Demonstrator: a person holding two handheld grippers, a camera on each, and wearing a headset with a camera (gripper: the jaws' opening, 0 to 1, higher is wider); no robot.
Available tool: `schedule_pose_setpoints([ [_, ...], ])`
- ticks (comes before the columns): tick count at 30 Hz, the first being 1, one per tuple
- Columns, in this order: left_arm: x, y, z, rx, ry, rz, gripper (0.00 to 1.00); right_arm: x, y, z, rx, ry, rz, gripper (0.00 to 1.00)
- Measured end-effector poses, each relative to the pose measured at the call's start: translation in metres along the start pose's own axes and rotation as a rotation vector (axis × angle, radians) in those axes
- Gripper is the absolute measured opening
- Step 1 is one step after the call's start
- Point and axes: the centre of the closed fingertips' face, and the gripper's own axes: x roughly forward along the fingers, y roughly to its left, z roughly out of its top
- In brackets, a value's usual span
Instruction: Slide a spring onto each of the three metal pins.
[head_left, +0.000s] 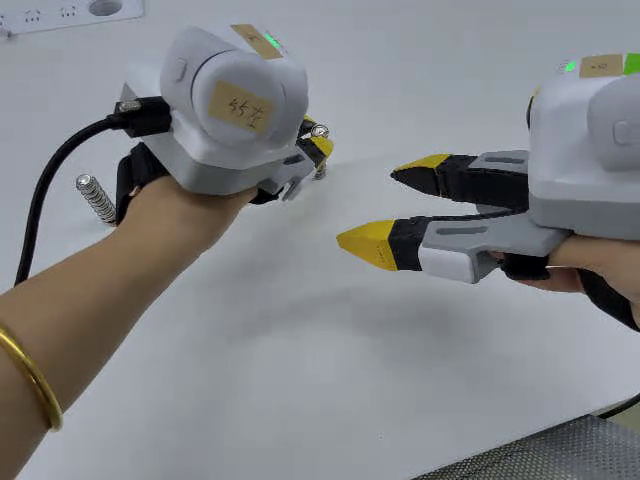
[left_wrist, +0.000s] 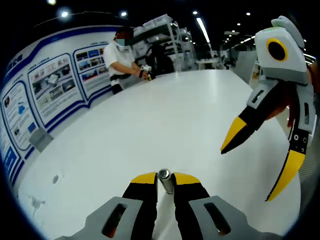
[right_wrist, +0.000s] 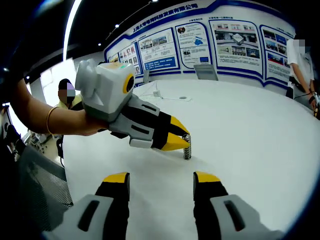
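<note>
My left gripper clamps the spring upright on the desk to steady it; my right gripper hangs open alongside, ready.

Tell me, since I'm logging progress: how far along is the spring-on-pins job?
One sprung pin at the table's left looks done. In hand: the left gripper is shut on a spring standing upright on the table; the right gripper hangs open. A third is presumably still to do.
</note>
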Motion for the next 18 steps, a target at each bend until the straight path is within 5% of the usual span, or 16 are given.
schedule_pose_setpoints([
  [18,-0.0014,-0.0010,-0.0067,-0.052,0.016,0.004,0.15,-0.0011,-0.0024,-0.0007,-0.010,0.009,-0.011,0.53],
])
